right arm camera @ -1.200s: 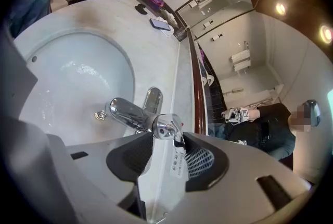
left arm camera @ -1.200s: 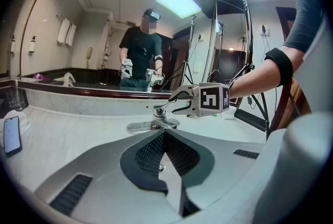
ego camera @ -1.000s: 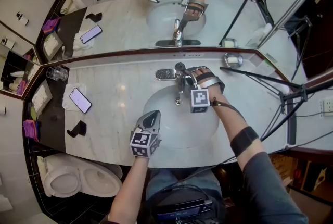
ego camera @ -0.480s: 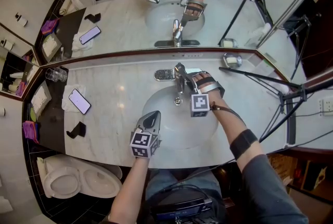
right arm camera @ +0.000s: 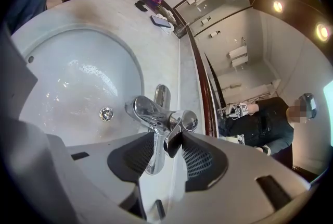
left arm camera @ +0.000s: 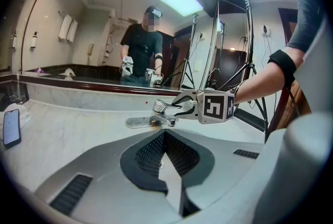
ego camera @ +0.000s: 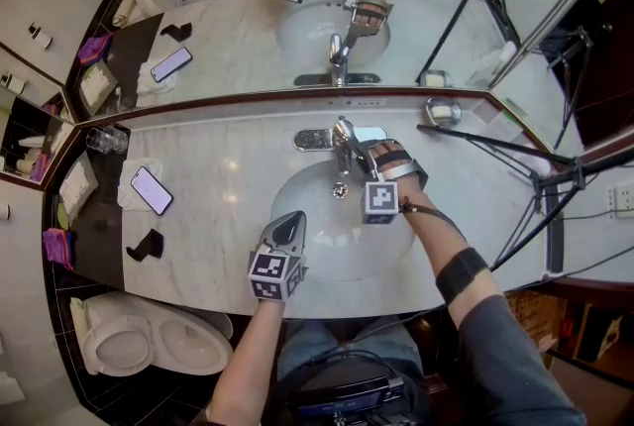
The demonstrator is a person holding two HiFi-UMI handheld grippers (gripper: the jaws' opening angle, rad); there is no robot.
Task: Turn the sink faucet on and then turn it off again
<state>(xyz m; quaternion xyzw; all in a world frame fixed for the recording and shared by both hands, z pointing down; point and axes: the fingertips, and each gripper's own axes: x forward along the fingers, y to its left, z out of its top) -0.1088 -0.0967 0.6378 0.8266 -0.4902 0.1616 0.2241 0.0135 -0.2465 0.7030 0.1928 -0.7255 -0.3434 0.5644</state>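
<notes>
Head view, counter: the white marble countertop [ego camera: 228,176] fills the middle, with the wall mirror [ego camera: 238,38] along its 12 o'clock edge.
Basin: the white oval sink basin [ego camera: 327,251] sits at counter centre. It looks wet, but no stream is visible, so whether water is running cannot be told.
Right gripper: the right gripper [ego camera: 357,145] reaches in from the basin's 4 o'clock.
Left gripper: the left gripper [ego camera: 294,215] hovers at the basin's 7 o'clock rim, with its jaws together and nothing between them.
Faucet: the chrome single-lever faucet [ego camera: 342,166] stands at the basin's 12 o'clock, its spout pointing over the bowl.
Phone: a white-screened smartphone [ego camera: 152,190] lies on a pale cloth at 9 o'clock, well apart from the basin.
Lever: the faucet's polished chrome lever [left arm camera: 161,108] appears clamped between the right gripper's jaws, one pad on each side.
Drain: the round metal drain [right arm camera: 106,112] sits under the spout.
Risk, slip: the slick, tapered lever could squirt out of the pads if the pull runs off-axis, leaving the stroke half done.
Risk, overshoot: too strong a stroke could send water splashing onto the counter, or swing the lever sideways rather than moving it up or down.
Change: compared with a second ago, the right gripper's marker cube sits slightly nearer the person, while the left gripper and the phone are where they were.
</notes>
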